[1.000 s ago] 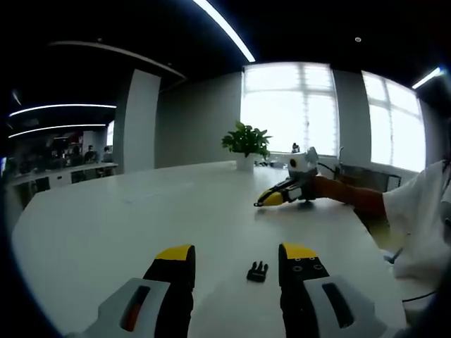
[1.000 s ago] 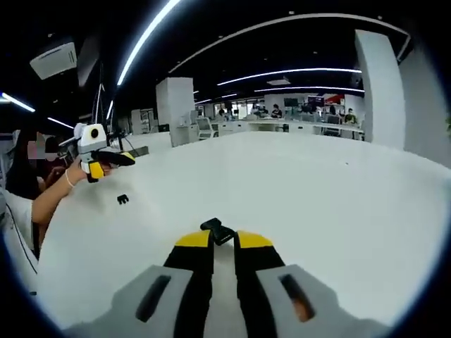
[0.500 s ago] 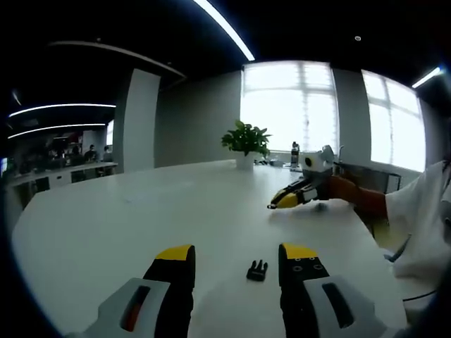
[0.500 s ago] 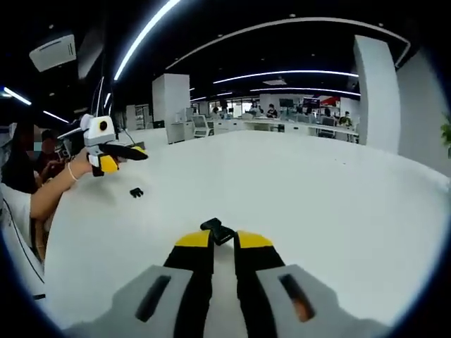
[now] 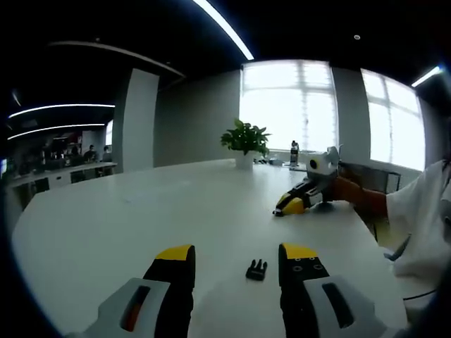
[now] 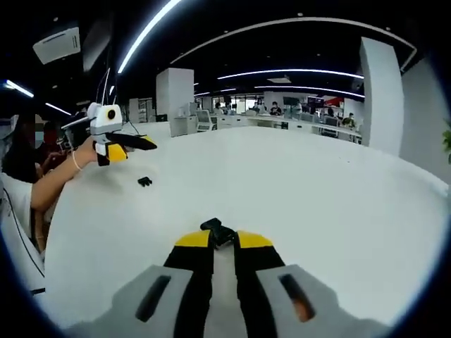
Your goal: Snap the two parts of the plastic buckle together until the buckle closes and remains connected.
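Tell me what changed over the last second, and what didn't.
The right gripper, shut on one buckle part, moved rightward in the left gripper view, toward the person. The left gripper stayed open around the other buckle part, which stayed on the table.

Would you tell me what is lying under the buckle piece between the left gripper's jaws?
The buckle piece rests directly on the bare white table, between the open jaws of the left gripper. Nothing else shows beneath it; the contact patch itself is covered by the piece.
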